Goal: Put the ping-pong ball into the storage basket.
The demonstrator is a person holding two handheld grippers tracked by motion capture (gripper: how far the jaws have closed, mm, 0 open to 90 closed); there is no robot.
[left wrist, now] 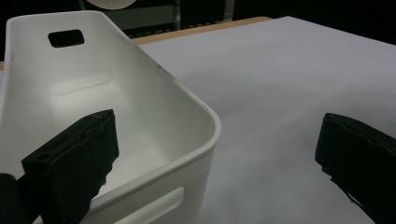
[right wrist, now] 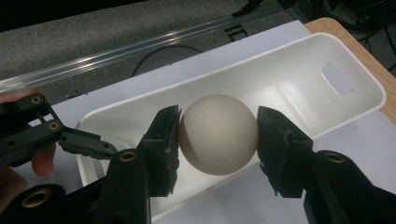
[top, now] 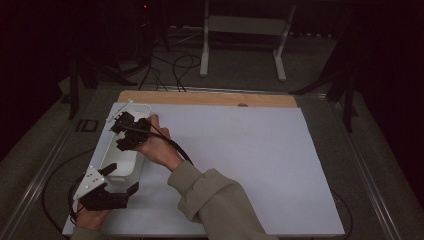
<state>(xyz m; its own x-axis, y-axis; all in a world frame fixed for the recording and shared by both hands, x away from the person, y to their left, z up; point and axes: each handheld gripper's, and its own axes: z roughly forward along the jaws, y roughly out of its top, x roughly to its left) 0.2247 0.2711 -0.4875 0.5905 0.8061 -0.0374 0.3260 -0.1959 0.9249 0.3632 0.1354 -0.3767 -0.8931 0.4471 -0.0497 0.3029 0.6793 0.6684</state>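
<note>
Between the fingers of the right gripper (right wrist: 218,135) sits a pale, off-white ball (right wrist: 218,134); in the right gripper view both black fingers press against its sides, so the ball is clamped and held above the open interior of a long white bin (right wrist: 299,79). Seen from the high view, the right gripper (top: 127,132) is over the far half of the bin (top: 122,167), with the person's right hand (top: 155,145) and beige sleeve (top: 215,200) reaching across from the lower middle. At the bin's near end, the left gripper (top: 122,192) has its fingers spread wide and grips nothing; in the left gripper view one finger (left wrist: 74,163) lies over the bin's inside and the other (left wrist: 359,161) over the sheet, so they straddle the bin's near corner (left wrist: 205,135). The bin has a handle cut-out in its far end wall (left wrist: 66,38). It rests on a white sheet (top: 240,160) covering the worktop (top: 210,98), at the sheet's left edge. Cables (top: 170,65) run over the grey floor beyond.
</note>
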